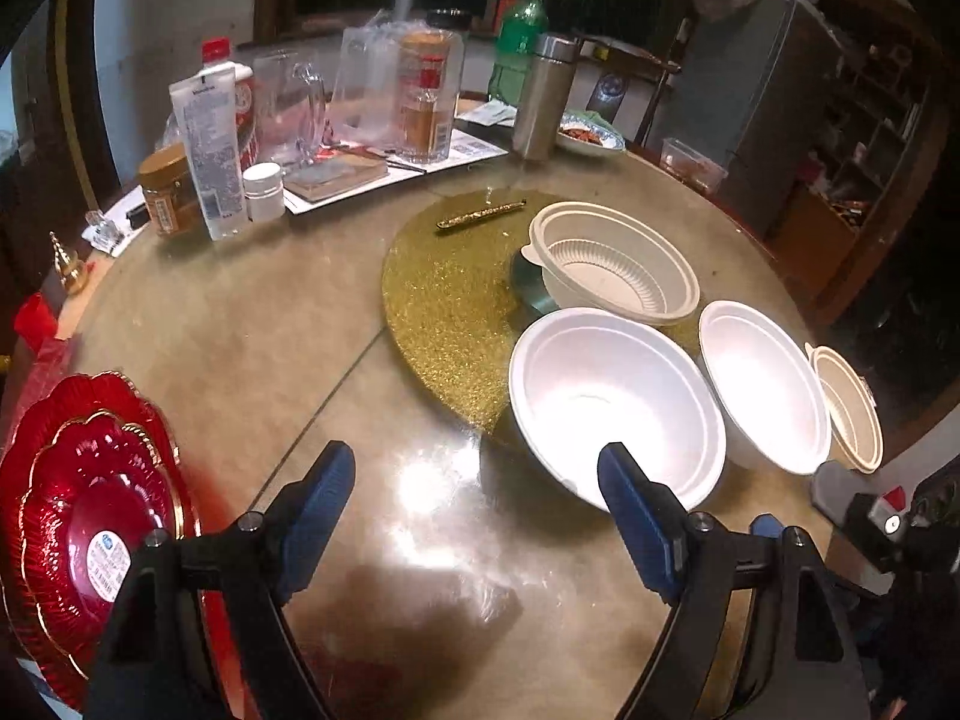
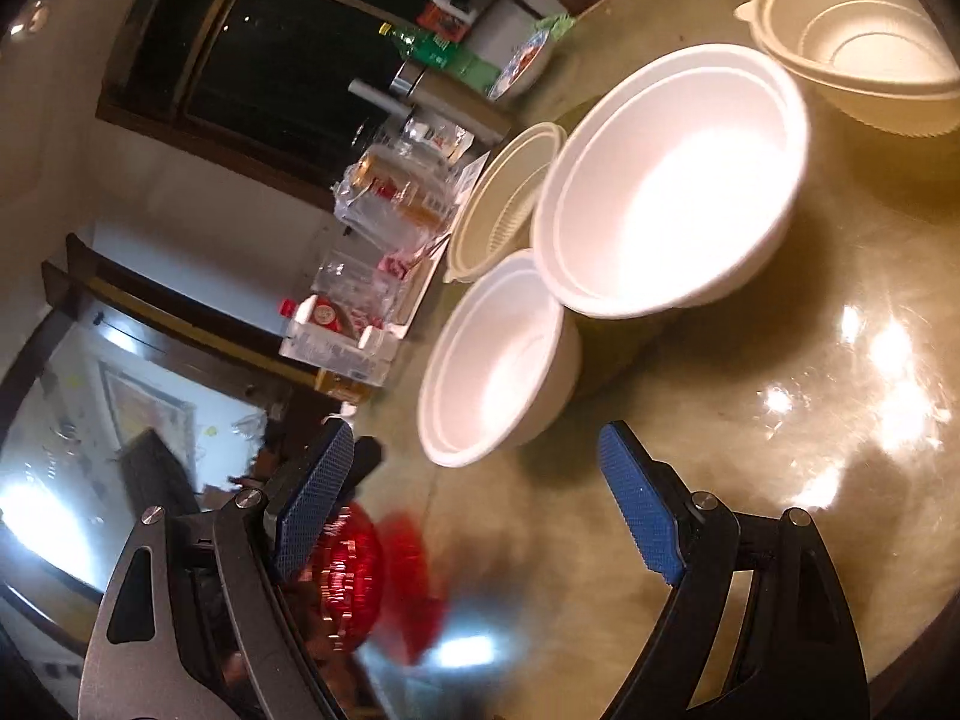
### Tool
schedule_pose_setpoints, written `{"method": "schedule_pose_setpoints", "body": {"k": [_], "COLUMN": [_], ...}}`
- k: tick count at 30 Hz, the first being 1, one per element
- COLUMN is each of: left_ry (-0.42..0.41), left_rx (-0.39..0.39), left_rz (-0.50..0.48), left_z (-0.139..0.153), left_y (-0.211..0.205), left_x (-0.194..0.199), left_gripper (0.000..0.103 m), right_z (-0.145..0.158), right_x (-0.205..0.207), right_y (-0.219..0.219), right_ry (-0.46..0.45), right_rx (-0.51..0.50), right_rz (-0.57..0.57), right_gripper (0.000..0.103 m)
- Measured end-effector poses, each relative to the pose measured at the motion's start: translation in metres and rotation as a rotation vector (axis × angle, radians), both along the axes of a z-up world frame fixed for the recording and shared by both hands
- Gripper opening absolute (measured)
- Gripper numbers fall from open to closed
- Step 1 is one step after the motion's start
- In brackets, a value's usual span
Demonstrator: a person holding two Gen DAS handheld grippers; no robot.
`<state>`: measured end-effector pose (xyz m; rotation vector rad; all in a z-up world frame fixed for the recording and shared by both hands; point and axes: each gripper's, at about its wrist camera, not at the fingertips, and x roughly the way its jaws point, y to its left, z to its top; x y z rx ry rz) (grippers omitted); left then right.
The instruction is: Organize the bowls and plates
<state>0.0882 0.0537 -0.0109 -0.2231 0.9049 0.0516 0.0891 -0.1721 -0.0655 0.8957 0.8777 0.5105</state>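
Blue-padded, our left tongs (image 1: 474,480) and right tongs (image 2: 477,462) gape wide, gripping nothing; white bowls (image 1: 612,402) sit ahead on the surface (image 1: 240,330), red plates (image 1: 90,498) stacked at left.

Colour rundown: the stacked plates (image 1: 90,498) are deep red with thin gold scalloped edges and a white sticker. Two bowls (image 1: 612,402) (image 1: 762,384) are plain bright white, while the ribbed ones (image 1: 618,270) (image 1: 849,408) look cream. The round mat (image 1: 444,294) is gold glitter, the table (image 1: 240,330) a shiny olive-tan. Gripper pads (image 1: 318,504) are blue with a fine dotted texture on black arms. Green bottle (image 1: 519,39) at the back.
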Motion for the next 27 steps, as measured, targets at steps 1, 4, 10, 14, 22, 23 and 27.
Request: {"method": "schedule_pose_setpoints", "body": {"k": [1,4,10,14,22,23,27], "left_ry": [0.003,0.026,0.066,0.082,0.109,0.112,0.130], "left_rx": [0.003,0.001,-0.045,-0.025,-0.015,-0.018,0.028], "left_rz": [0.001,0.010,0.041,0.035,0.048,0.049,0.042], "left_z": [-0.001,-0.005,-0.014,-0.019,-0.030,-0.031,-0.036], "left_y": [-0.001,-0.001,-0.002,-0.010,-0.013,-0.013,-0.017], "left_x": [0.003,0.016,0.042,0.053,0.061,0.062,0.066], "left_gripper": [0.083,0.083,0.083,0.083,0.080,0.076,0.055], "right_z": [0.002,0.003,-0.006,-0.009,-0.016,-0.016,-0.020], "right_x": [0.004,0.015,0.041,0.053,0.064,0.065,0.068], "right_y": [-0.001,0.000,0.012,0.013,0.012,0.013,0.016], "right_ry": [0.018,0.065,0.170,0.200,0.237,0.240,0.251], "right_rx": [-0.001,0.030,-0.028,-0.068,-0.115,-0.120,-0.141], "right_rz": [-0.003,0.012,0.038,0.019,0.002,0.006,0.006], "right_gripper": [0.085,0.085,0.065,0.063,0.054,0.054,0.040]}}
